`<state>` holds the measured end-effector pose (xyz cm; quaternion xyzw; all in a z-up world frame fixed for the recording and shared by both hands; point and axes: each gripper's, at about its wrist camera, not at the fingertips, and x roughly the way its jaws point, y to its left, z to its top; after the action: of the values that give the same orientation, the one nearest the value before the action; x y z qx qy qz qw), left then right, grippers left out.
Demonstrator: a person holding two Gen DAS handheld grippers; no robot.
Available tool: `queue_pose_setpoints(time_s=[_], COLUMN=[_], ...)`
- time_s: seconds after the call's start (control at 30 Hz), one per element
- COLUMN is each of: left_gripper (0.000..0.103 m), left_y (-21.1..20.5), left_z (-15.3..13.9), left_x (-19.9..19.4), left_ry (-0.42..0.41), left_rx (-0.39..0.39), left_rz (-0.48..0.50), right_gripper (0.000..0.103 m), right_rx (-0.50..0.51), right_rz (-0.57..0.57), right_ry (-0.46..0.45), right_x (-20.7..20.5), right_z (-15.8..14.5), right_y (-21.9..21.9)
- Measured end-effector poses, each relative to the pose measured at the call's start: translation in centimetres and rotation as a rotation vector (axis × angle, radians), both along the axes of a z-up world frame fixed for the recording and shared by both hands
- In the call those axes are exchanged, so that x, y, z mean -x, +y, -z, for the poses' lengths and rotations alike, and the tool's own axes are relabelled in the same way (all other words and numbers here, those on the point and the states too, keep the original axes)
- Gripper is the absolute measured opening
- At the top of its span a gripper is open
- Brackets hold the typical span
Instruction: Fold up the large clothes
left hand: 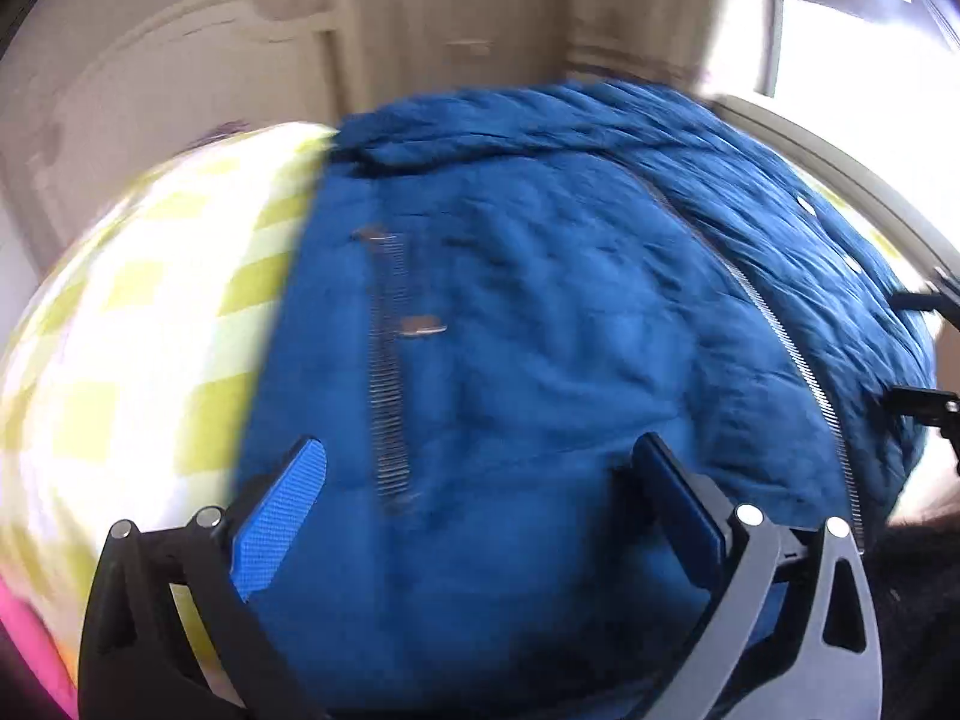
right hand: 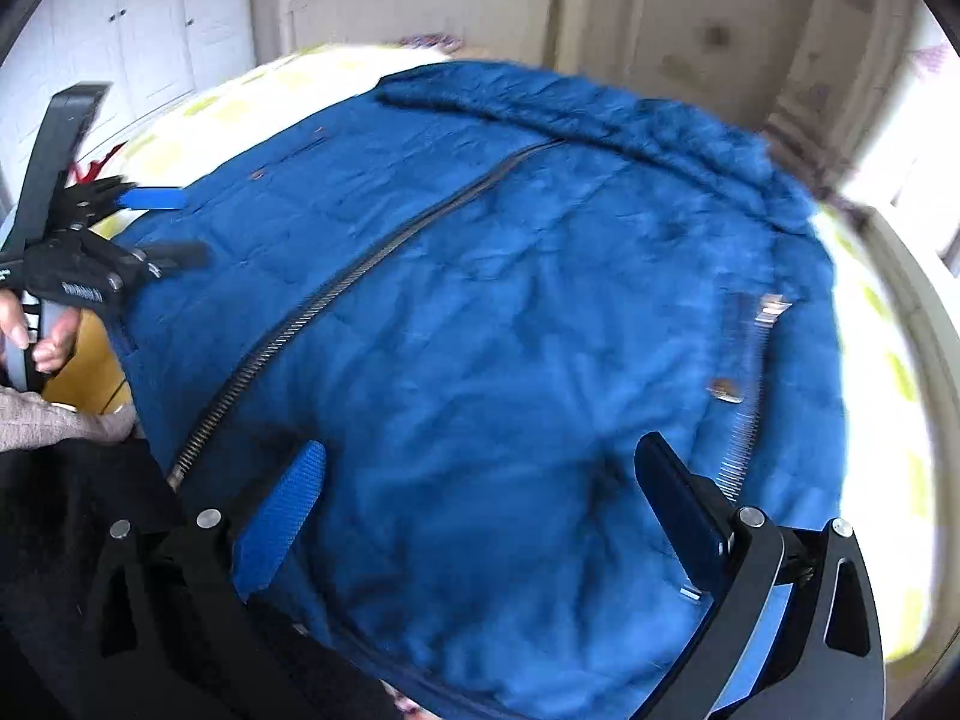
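Observation:
A large blue padded jacket (left hand: 540, 330) lies spread front-up on the bed, its fur collar (right hand: 600, 114) at the far end. A long metal zipper (right hand: 336, 294) runs diagonally down its middle, and a pocket zipper (left hand: 387, 372) shows on each side. My left gripper (left hand: 480, 510) hovers open over the jacket's near left part with nothing pinched between its blue pads. It also appears in the right wrist view as the left gripper (right hand: 174, 227), open at the jacket's left edge and held by a hand (right hand: 42, 336). My right gripper (right hand: 483, 510) is open above the jacket's near right part.
The bed has a yellow-and-white checked sheet (left hand: 150, 330) and a cream headboard (left hand: 198, 60) against the wall. A bright window (left hand: 870, 48) is at the right, white wardrobe doors (right hand: 150, 18) at the left. Pink fabric (left hand: 30, 642) lies near the bed's corner. Dark clothing (right hand: 72, 540) fills the lower left.

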<state>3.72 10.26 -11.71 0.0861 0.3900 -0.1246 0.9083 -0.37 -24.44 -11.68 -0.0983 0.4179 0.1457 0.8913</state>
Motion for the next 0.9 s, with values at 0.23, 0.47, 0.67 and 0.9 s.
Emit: queue_pose_setpoints(time_s=[0.23, 0.47, 0.67, 0.9], left_gripper=[0.101, 0.101, 0.101, 0.097], left_y=[3.1, 8.0, 9.0, 9.0], left_z=[0.8, 0.5, 1.1, 1.0], left_x=[0.1, 0.7, 1.2, 1.8], left_ry=[0.020, 0.025, 0.055, 0.039], left_rx=[0.038, 0.117, 0.133, 0.162], left_rz=[-0.045, -0.167, -0.173, -0.140], right_gripper=[0.098, 0.098, 0.092, 0.078], right_rx=[-0.064, -0.143, -0.172, -0.234], right_rz=[0.089, 0.294, 0.305, 0.349], right_ry=[0.015, -0.012, -0.002, -0.012], right_x=[1.8, 4.8, 7.3, 7.9], right_z=[1.1, 2.4, 4.3, 4.9], right_y=[-3.7, -10.0, -10.8, -11.2])
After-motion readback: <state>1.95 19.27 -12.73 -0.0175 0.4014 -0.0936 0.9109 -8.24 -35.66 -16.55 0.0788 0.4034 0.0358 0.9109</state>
